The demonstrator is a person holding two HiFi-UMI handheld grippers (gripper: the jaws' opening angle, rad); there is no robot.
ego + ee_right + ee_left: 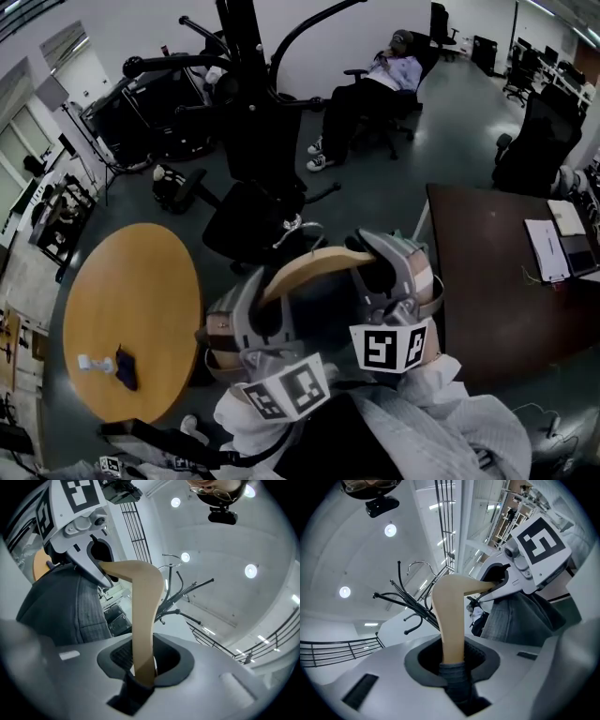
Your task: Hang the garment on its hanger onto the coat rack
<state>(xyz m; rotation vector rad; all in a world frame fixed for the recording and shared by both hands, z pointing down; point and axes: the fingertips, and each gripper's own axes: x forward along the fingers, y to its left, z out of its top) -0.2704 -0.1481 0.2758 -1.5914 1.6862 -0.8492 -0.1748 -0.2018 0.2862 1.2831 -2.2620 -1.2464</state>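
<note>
Left tongs (pixel 261 286) and right tongs (pixel 382 255) pinch opposite ends of the wooden hanger (pixel 314 263), lying crosswise.

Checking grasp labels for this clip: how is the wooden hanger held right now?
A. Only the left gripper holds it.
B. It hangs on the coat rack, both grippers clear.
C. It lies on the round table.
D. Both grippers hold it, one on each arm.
D: the left gripper and the right gripper each have their jaws closed on one arm of the wooden hanger, which is not on the coat rack.
</note>
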